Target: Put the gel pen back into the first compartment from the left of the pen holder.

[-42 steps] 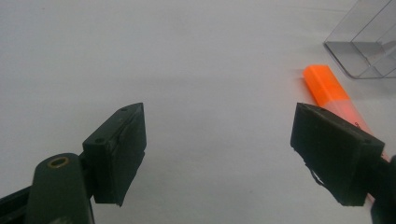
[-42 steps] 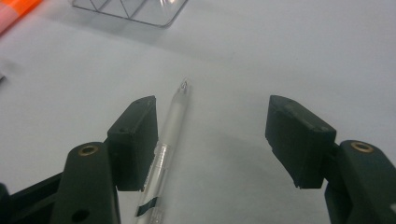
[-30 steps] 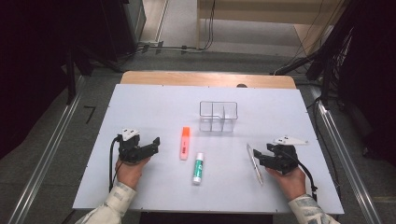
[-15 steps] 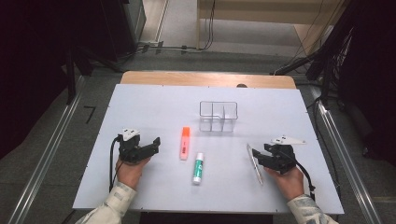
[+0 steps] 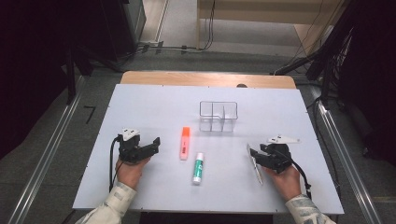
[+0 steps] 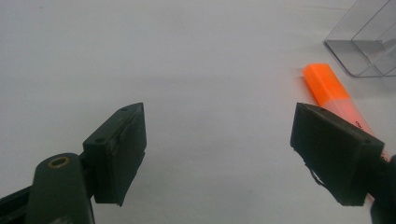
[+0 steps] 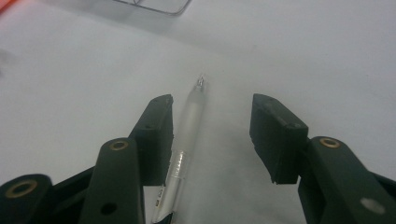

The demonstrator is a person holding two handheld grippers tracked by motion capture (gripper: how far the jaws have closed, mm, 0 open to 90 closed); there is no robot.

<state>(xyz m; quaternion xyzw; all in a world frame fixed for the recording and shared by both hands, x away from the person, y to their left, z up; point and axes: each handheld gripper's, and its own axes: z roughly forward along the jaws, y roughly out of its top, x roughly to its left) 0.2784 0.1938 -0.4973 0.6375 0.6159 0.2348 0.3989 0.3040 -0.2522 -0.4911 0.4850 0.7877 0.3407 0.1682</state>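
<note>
At the lower right of the high view, the right gripper (image 5: 254,156) sits low over the pen (image 5: 255,164), its jaws just now closing. In the right gripper view the pen (image 7: 186,140) lies between them, against the left jaw (the other still clear of it). At lower left, the left gripper (image 5: 152,145) rests wide apart and holds nothing, the highlighter (image 5: 185,143) just beside it.
</note>
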